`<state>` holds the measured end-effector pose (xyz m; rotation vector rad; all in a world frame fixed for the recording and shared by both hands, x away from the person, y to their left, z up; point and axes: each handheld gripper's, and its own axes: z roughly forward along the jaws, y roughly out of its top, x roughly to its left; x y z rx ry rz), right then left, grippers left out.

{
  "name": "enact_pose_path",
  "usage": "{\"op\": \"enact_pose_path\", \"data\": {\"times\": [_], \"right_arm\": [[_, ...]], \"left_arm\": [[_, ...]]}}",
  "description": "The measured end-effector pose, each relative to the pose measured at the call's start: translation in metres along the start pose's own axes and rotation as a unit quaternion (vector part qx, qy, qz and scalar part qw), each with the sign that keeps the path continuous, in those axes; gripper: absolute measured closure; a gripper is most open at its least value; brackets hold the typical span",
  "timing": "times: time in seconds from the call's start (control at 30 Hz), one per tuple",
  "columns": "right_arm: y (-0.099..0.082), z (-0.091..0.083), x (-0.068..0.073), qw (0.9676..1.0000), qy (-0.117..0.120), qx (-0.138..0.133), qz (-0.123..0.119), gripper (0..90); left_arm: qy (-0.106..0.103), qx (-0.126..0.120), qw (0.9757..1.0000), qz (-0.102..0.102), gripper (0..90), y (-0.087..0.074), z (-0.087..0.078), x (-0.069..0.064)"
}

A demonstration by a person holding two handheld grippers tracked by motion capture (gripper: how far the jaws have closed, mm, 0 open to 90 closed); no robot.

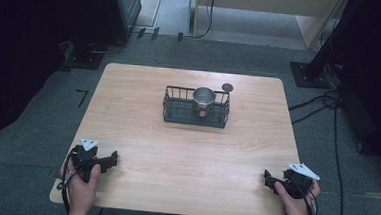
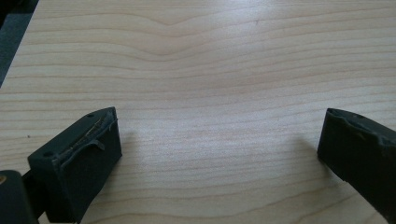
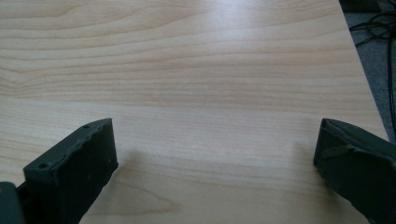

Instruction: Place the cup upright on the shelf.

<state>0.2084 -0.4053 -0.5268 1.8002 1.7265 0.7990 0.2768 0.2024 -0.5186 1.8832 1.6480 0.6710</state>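
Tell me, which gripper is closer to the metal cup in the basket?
Left, but only slightly. The metal cup stands far ahead; the left gripper rests near-left of it, the right gripper near-right.

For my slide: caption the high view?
Metal cup in wire basket mid-table; both open grippers rest near edge.

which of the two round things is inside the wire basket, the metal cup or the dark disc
The metal cup stands upright inside the black wire basket, toward its right end. The small dark disc lies flat on the table just outside the basket's far right corner.

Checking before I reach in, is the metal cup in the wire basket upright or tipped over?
Upright: the metal cup stands inside the wire basket, its round open mouth facing up.
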Motion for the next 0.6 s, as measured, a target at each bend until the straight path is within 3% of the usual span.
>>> {"op": "enact_pose_path", "data": {"times": [0.1,0.6], "right_arm": [[-0.0025,-0.0018,-0.0023,0.9999,-0.015,0.006,-0.006,0.0],[-0.0046,-0.0032,-0.0051,0.9998,-0.002,0.006,-0.02,0.0]], "left_arm": [[0.0,0.0,1.0,0.0,0.0,0.0,-0.0001,0.0],[0.0,0.0,1.0,0.0,0.0,-0.0001,-0.0001,0.0]]}}
